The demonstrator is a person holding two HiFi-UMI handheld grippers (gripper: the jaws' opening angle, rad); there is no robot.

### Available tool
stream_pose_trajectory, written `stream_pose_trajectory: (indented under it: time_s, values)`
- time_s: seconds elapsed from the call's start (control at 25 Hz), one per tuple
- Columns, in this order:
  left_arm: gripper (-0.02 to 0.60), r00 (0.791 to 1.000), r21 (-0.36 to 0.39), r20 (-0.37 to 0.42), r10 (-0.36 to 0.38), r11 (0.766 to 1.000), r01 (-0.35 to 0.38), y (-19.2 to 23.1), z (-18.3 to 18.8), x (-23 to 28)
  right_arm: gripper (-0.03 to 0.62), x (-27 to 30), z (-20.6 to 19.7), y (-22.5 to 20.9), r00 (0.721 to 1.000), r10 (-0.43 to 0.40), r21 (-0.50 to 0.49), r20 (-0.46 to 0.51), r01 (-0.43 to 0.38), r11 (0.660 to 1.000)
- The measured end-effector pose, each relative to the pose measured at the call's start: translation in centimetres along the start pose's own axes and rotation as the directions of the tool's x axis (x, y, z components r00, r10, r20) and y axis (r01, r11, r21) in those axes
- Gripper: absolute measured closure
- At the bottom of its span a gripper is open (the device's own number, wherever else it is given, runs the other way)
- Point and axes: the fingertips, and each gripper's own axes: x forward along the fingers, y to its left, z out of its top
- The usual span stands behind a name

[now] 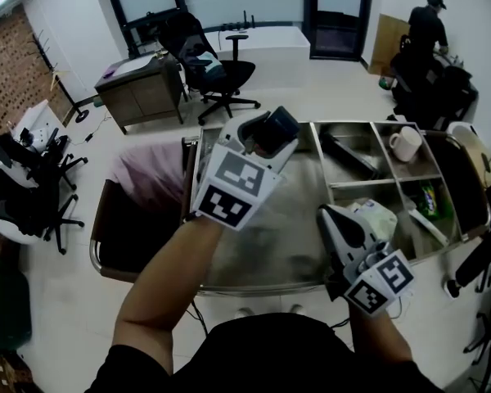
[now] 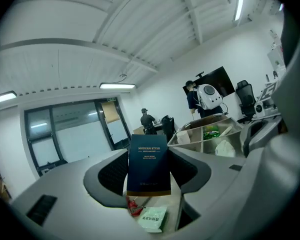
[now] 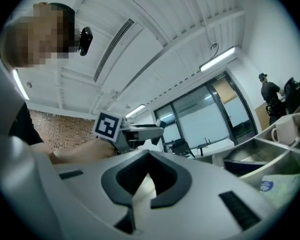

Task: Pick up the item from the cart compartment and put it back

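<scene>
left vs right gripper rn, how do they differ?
Left gripper: fingers apart, clamped on a dark blue box; right gripper: fingers together, nothing clearly held. Left gripper is over the cart's left end; right gripper sits by its front rim. Both carry a marker cube.

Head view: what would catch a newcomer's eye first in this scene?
Most likely the left tongs, held up over the steel cart at mid-frame and clamped on a dark blue box with pale print on its face. After that, the white mug standing in a compartment at the cart's far right, and a person in dark clothes at the back right of the room.
</scene>
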Motion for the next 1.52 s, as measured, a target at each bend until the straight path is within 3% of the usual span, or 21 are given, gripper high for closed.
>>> stream_pose_trajectory:
  time_s: [0.4, 0.88, 1.0, 1.44, 1.48, 1.52]
  values:
    - [0.334, 0.986, -0.089, -0.155, -0.063, 0.995, 0.050, 0.5, -3.3, 8.4, 0.574, -0.7, 0.3, -0.9, 1.000, -0.023, 0.004, 0.009, 0.023, 1.000]
    - [0.330, 0.949, -0.103, -0.304, -0.079, 0.993, 0.050, 0.9, -8.9, 12.6, 0.574, -1.0, 0.8, -1.9, 0.999, -0.040, -0.002, 0.004, 0.040, 0.999]
    - [0.276, 0.941, -0.130, -0.321, -0.105, 0.989, 0.066, 0.7, -9.7, 12.6, 0.574, -1.0, 0.9, -1.8, 0.999, -0.043, -0.001, 0.005, 0.043, 0.999]
    - [0.276, 0.952, -0.155, -0.288, -0.103, 0.986, 0.060, 1.6, -9.4, 10.9, 0.574, -0.1, 0.4, -1.2, 1.000, -0.023, 0.004, -0.002, 0.023, 1.000]
    - [0.282, 0.953, -0.156, -0.284, -0.106, 0.986, 0.063, 1.6, -9.3, 10.6, 0.574, 0.0, 0.3, -1.1, 1.000, -0.020, 0.004, -0.003, 0.020, 1.000]
    - [0.329, 0.953, -0.157, -0.283, -0.106, 0.986, 0.063, 1.6, -9.3, 10.3, 0.574, 0.1, 0.3, -1.0, 1.000, -0.017, 0.003, -0.004, 0.017, 1.000]
